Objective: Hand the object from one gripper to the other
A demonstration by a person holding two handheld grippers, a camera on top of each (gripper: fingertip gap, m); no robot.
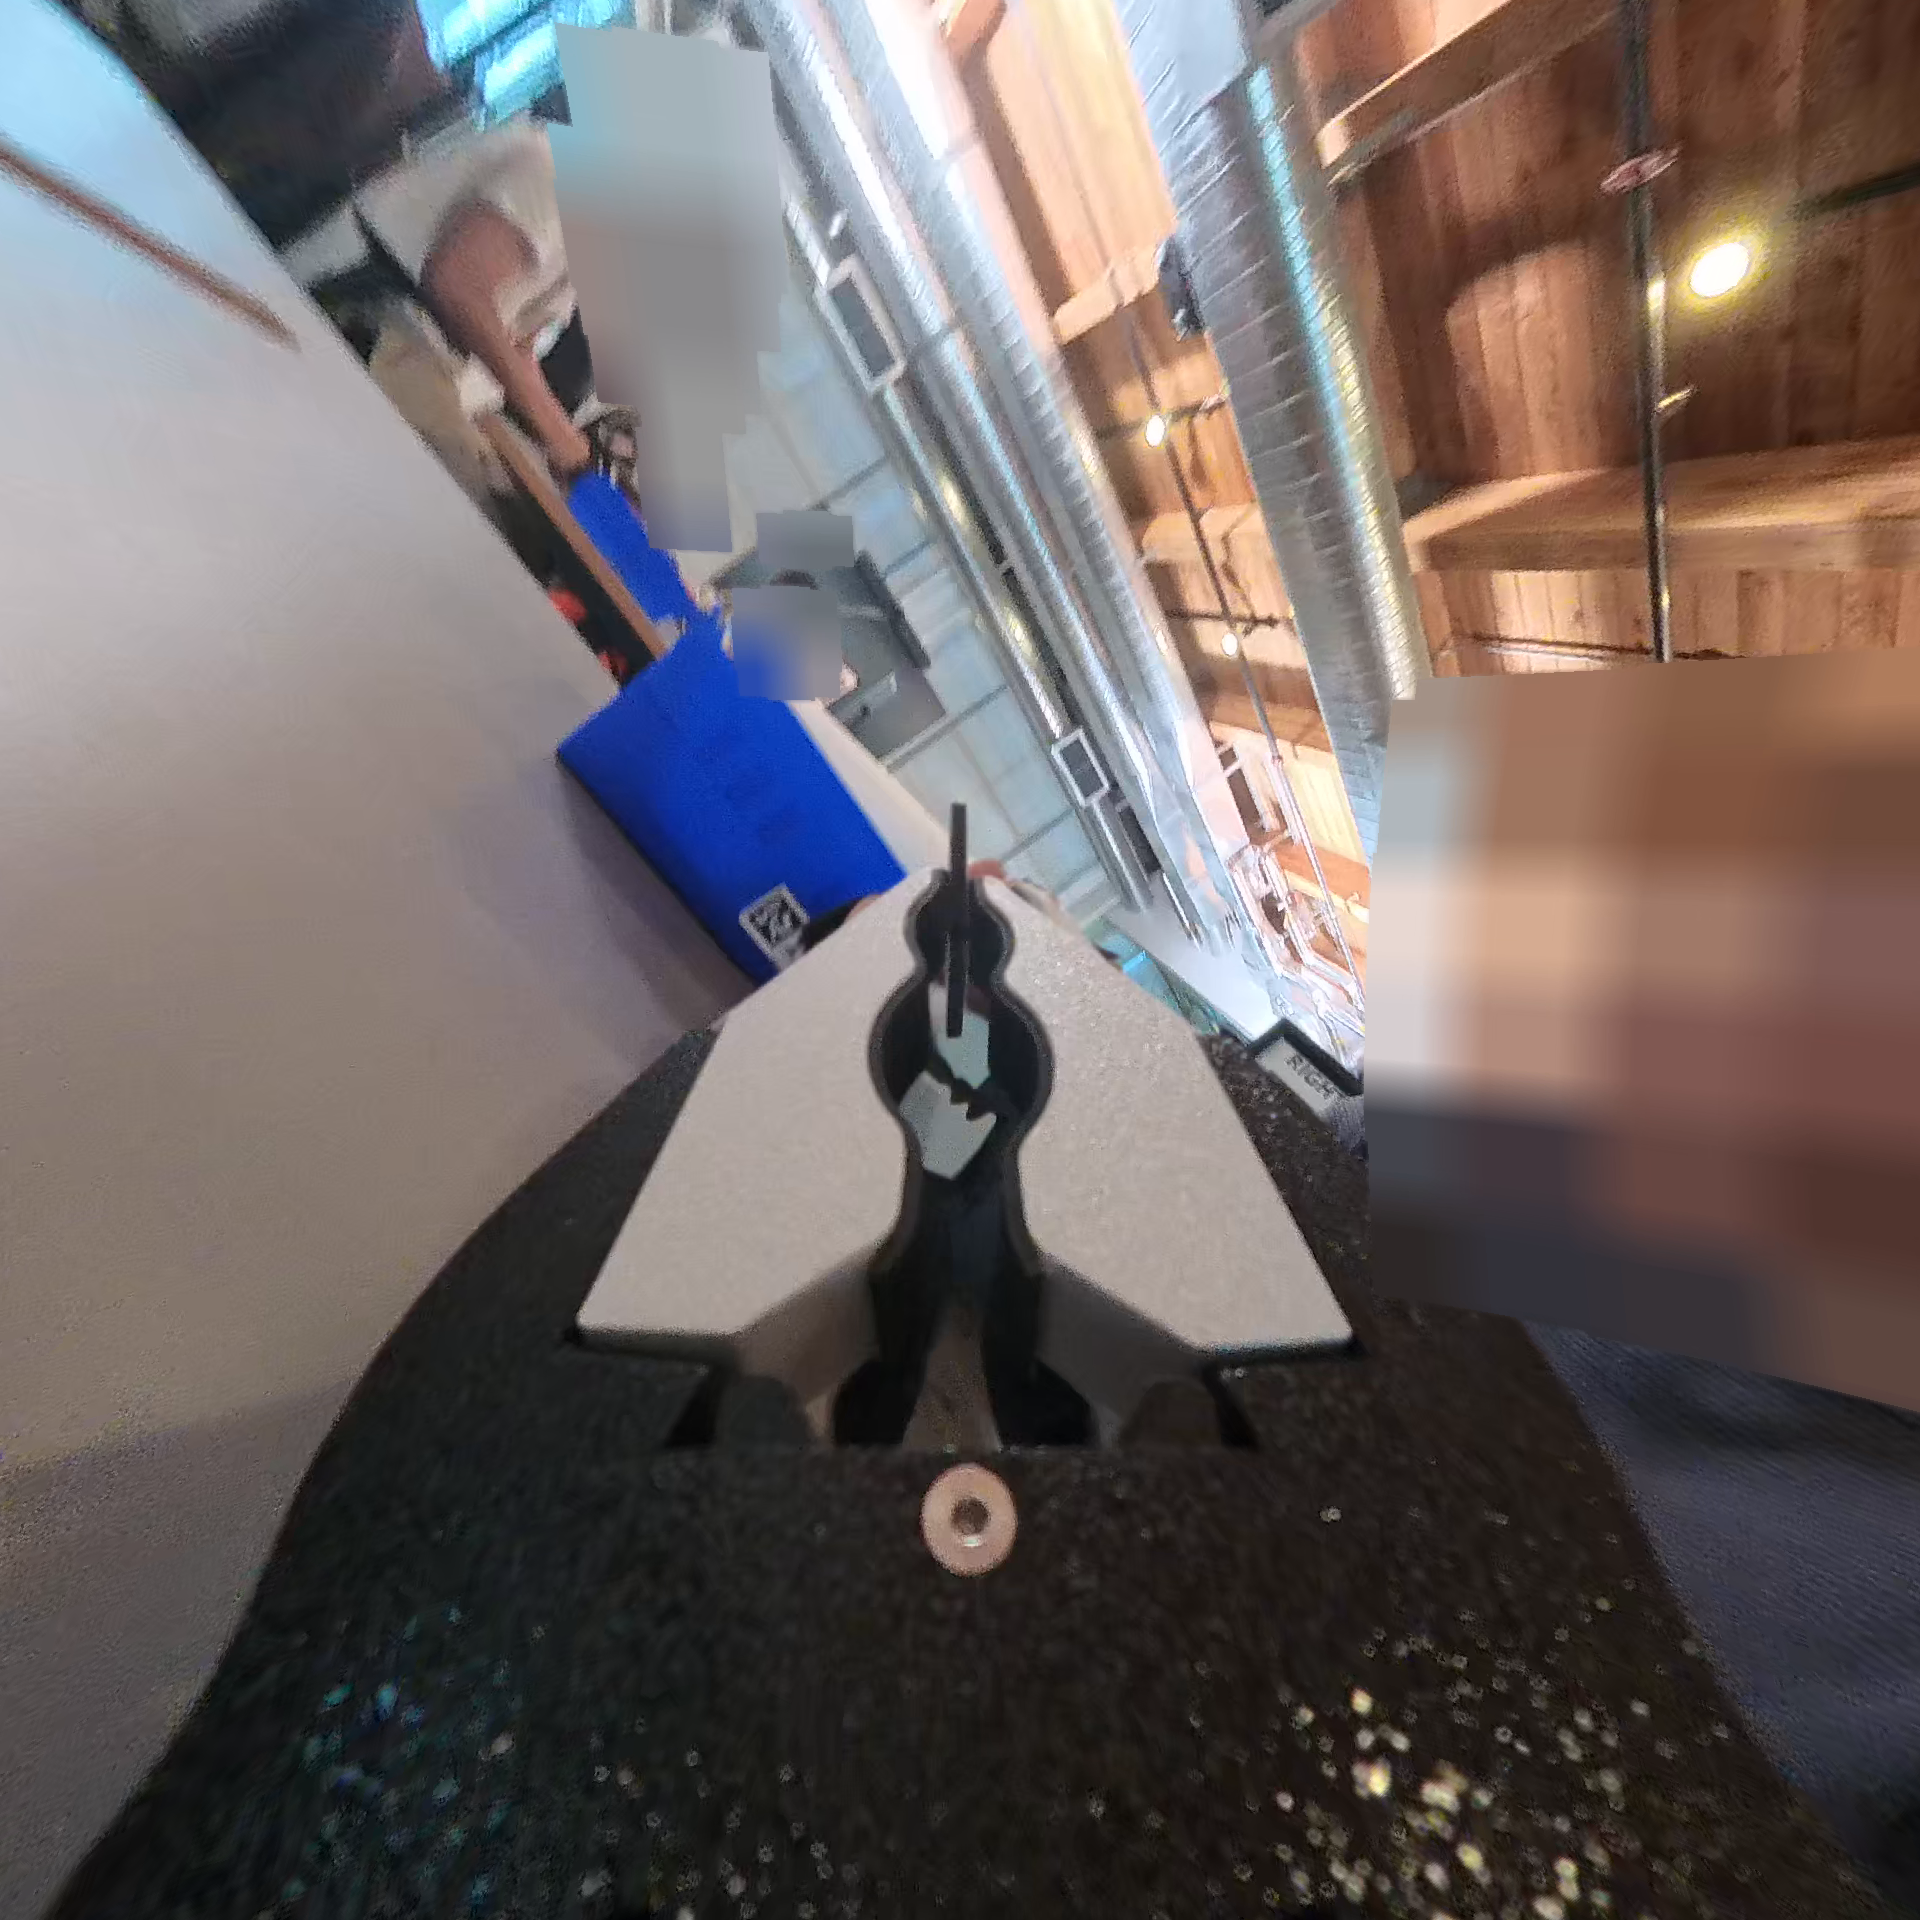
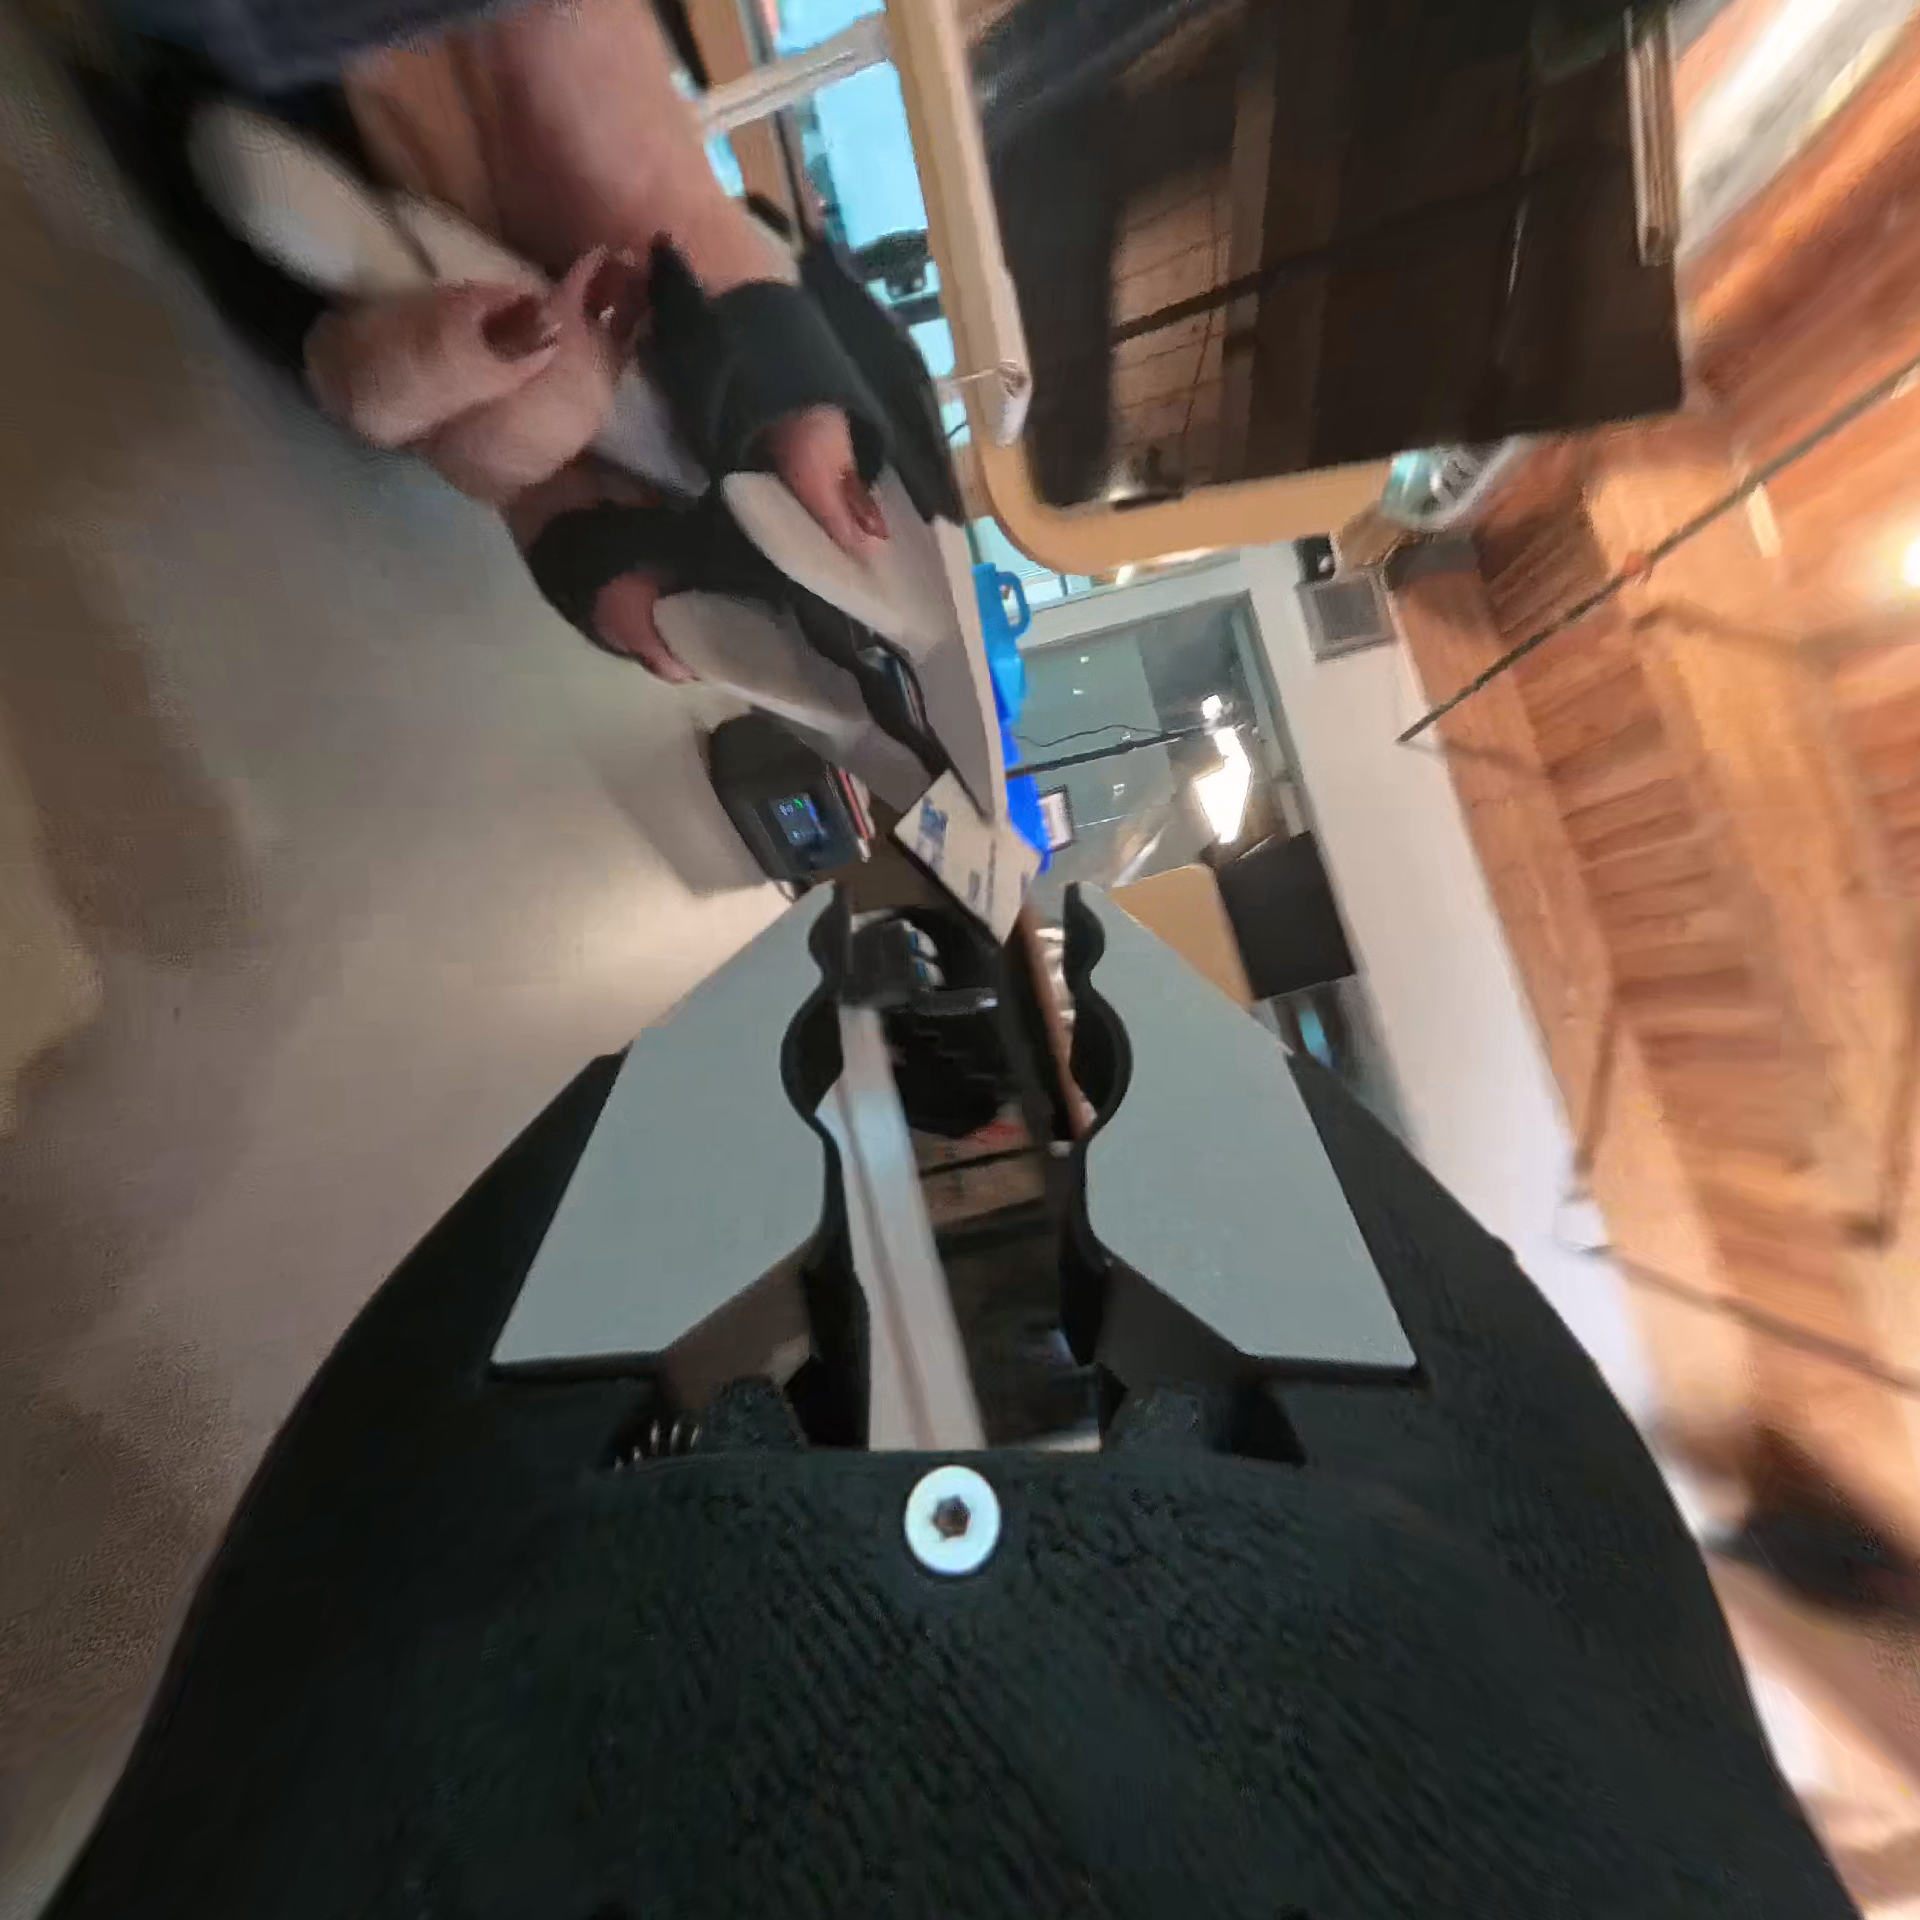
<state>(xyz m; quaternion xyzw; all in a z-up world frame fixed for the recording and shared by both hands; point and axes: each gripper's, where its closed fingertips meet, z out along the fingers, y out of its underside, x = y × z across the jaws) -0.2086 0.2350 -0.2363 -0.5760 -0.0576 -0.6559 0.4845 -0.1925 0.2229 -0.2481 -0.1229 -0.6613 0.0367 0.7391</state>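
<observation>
In the left wrist view, a pale worktop [image 1: 208, 779] fills the left side, its edge running diagonally toward a blue box [image 1: 727, 800] that sits on it; right of that edge the room opens to ducts and wooden ceiling. The left gripper [image 1: 956, 914] has its jaws closed almost together, pinching a thin black flat object [image 1: 957, 914] that stands edge-on and pokes out past the tips.

In the right wrist view, the right gripper [image 2: 948, 914] has its jaws spread well apart with nothing between them. Beyond them, gloved hands [image 2: 769, 416] of a person hold pale sheets by the worktop's edge.
</observation>
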